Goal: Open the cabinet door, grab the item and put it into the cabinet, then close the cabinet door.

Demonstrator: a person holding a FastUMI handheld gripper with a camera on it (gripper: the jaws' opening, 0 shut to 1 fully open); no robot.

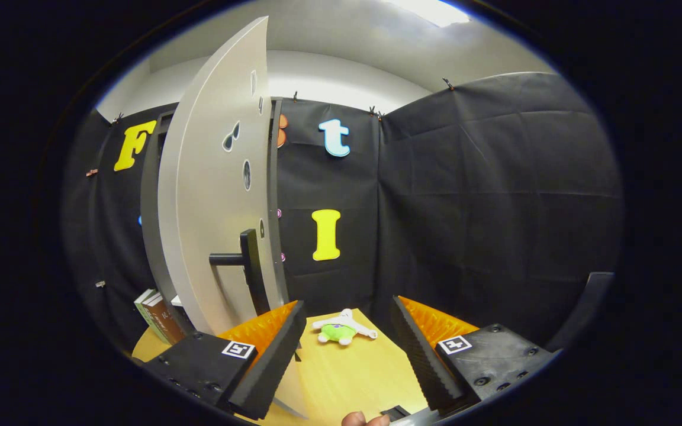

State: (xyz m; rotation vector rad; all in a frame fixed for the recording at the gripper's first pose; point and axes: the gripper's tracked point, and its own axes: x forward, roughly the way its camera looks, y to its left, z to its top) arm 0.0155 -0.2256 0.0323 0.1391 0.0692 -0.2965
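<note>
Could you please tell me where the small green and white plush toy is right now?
The small green and white plush toy lies on the light wooden table, just ahead of the open tool, right of the white cabinet door.

Wooden table (347, 373), light yellow-tan top, taken as landmark. Books (156, 316) stand upright at the table's far left corner, spines outward, a green one outermost and brown ones beside it, touching each other. Black cloth wall (495, 195) rises behind the table's far edge and wraps round its right side, creased, clipped along its top. Small clips (448, 83) sit on that top edge, well above the table. White wall and ceiling above the cloth, with a bright ceiling light (430, 9) high over the table.
</note>
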